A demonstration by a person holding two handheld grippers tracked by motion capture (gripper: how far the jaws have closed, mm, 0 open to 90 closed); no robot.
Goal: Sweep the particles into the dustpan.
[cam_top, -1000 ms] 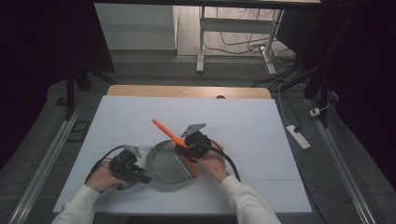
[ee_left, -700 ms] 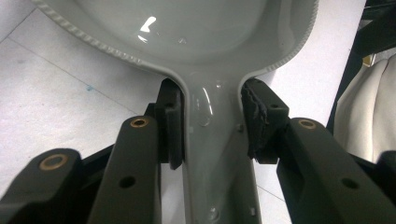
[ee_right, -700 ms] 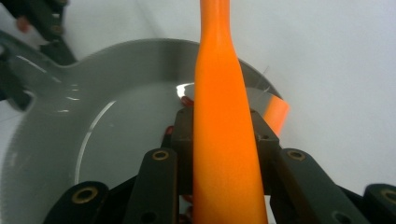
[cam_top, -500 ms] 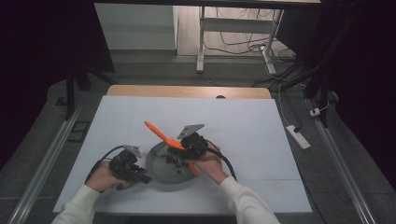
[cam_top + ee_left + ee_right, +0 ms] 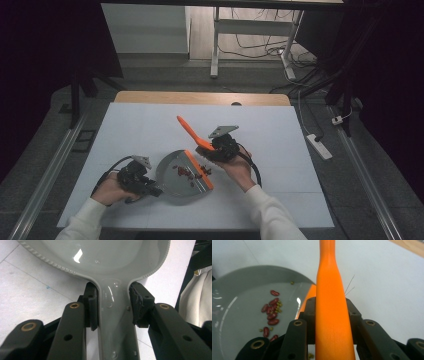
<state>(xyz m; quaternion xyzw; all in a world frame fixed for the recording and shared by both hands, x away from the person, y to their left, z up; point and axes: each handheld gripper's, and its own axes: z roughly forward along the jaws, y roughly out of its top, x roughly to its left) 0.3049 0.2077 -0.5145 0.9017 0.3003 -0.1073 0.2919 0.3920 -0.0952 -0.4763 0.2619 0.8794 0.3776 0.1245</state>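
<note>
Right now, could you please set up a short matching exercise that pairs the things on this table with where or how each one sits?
Things:
1. grey dustpan
2. orange brush
3. red beans
4. left tongs

States:
A. shut on the dustpan's handle
B. lying inside the pan
C. resting on the white table
D. gripped in the right tongs

Pairs: 1-C, 2-D, 3-B, 4-A

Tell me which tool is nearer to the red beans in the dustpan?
Right. The right tool is beside the red beans, holding the orange brush. The left tool grips the dustpan handle, farther away.
</note>
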